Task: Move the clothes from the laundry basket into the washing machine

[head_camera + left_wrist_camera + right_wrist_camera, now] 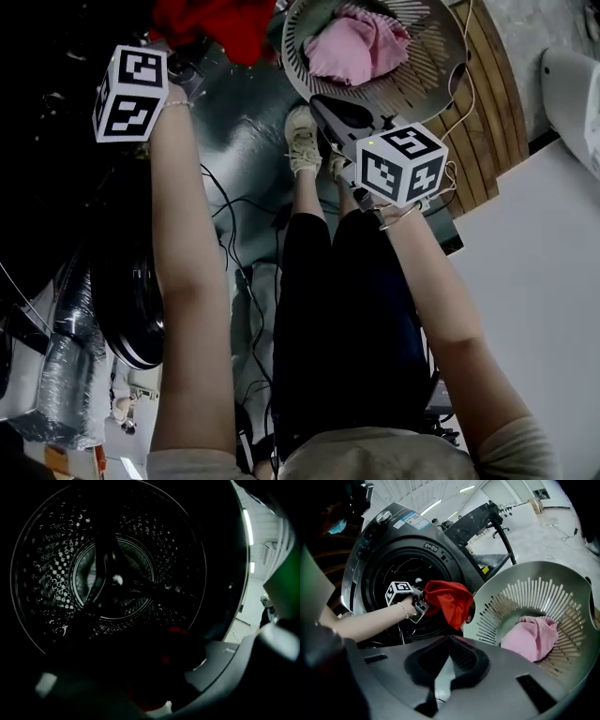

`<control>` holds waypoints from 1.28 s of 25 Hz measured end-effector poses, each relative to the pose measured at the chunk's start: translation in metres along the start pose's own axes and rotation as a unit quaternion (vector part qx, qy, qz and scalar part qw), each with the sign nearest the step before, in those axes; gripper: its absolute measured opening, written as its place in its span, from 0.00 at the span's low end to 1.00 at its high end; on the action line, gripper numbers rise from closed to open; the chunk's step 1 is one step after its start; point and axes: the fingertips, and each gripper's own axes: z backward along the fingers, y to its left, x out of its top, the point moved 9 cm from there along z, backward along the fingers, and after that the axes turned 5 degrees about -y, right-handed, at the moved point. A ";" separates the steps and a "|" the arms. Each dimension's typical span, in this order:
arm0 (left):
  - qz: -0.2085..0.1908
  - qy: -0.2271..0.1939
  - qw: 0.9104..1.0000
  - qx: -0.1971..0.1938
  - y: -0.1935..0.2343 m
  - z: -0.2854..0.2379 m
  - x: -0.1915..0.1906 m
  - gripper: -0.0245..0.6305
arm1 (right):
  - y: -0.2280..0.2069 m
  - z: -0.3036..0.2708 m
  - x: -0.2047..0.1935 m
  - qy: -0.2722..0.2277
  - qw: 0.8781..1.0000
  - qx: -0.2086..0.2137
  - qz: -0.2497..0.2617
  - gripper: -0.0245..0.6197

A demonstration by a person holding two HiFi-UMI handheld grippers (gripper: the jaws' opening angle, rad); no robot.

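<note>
The red garment (451,600) hangs bunched at the mouth of the dark washing machine (389,536), right at the tips of my left gripper (418,603). Its jaws stand apart, and the cloth shows only dimly between them as red folds (174,633) in front of the steel drum (112,576). From the head view the red garment (211,23) lies beyond the left gripper (187,67). A pink garment (533,637) rests in the pale slotted laundry basket (520,581). My right gripper (449,643) is shut and empty, just short of the basket's rim (309,84).
The machine's round door (131,309) hangs open at the left. Black cables (239,244) trail over the floor by the person's legs and shoes (302,141). Wooden slats (487,103) lie right of the basket. A black metal frame (487,515) stands behind the machine.
</note>
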 end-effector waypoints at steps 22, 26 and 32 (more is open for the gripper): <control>-0.052 0.145 0.986 -0.064 -0.055 0.041 -0.086 0.10 | -0.020 0.015 -0.010 -0.013 1.000 -0.017 -0.010 0.05; -0.080 0.109 0.990 -0.040 -0.039 0.017 -0.052 0.10 | -0.017 0.010 -0.008 -0.022 0.999 -0.014 -0.018 0.05; -0.081 0.039 0.996 0.008 -0.012 -0.004 -0.017 0.10 | -0.010 0.001 -0.005 -0.023 1.000 -0.003 -0.013 0.05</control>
